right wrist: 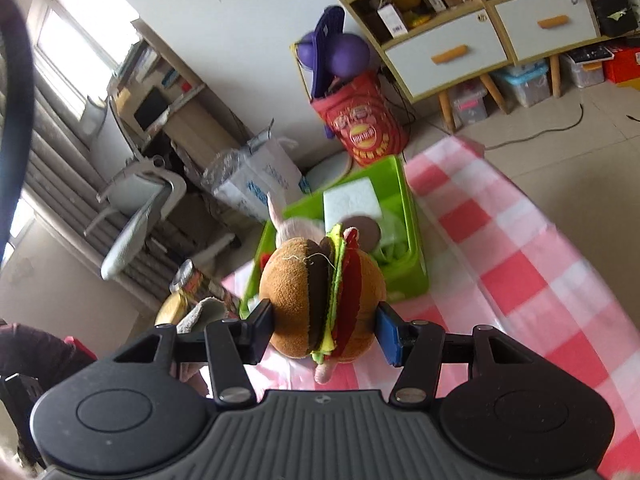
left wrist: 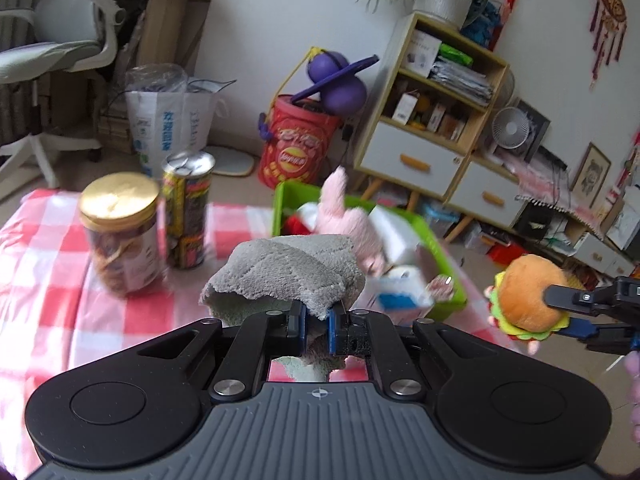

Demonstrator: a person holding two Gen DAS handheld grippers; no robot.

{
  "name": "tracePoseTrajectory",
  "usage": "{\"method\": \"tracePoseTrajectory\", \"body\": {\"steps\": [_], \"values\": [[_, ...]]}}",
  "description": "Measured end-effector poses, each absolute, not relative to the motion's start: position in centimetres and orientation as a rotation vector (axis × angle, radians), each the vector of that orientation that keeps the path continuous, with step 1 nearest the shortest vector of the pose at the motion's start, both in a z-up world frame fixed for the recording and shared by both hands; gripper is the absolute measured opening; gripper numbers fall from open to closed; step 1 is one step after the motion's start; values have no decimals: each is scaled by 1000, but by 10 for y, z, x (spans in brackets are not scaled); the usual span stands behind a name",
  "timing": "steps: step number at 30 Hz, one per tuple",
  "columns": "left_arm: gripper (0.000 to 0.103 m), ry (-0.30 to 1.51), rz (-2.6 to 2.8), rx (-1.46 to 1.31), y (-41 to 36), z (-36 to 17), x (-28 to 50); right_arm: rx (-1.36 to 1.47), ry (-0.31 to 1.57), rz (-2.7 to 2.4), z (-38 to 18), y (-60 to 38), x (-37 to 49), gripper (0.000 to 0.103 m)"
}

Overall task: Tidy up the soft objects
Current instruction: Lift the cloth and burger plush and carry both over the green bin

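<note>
While both loads hang clear of the checked cloth (left wrist: pixel 52 280), the step in hand is, by judgement, the carry to the green bin (left wrist: pixel 444 264), which serves as the landmark throughout. Left hand-held gripper (left wrist: pixel 317 322): jaws together, pinching one edge of the grey towel (left wrist: pixel 288 272), whose bulk stands up in front of the jaws, on the near side of the bin. Right hand-held gripper (right wrist: pixel 324 330): jaws part-way apart and clamped across the two buns of the plush hamburger (right wrist: pixel 320 300), which sits short of the bin's near wall, toward its right-hand end. Already inside the bin lie a pink plush toy (left wrist: pixel 344 216) and a white foam block (right wrist: pixel 352 200), along with some smaller items too blurred to name. Left of the bin, on the cloth, stand a gold-lidded jar (left wrist: pixel 120 232) and a tall can (left wrist: pixel 188 212) (rigid things, best left alone). To do the step well, bring each load over the bin's rim before releasing; the towel will drape and may catch on the wall, so lower it toward the open floor of the bin, beside the pink toy. Release the hamburger low, since a round plush may bounce or roll out.
</note>
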State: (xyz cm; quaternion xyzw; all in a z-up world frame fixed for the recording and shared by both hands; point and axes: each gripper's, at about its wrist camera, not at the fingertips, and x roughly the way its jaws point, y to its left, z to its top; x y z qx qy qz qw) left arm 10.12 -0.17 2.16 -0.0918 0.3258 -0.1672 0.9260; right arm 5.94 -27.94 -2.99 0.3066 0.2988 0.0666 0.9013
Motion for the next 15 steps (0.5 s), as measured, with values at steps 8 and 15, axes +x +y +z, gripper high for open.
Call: {"method": "tracePoseTrajectory", "body": {"steps": [8,15], "values": [[6,688,-444,-121,-36,29,160,609,598,170,-18,-269,118,25],[6,746,-508,-35,-61,-1,203,585,599,222,-33,-252,163,25]]}}
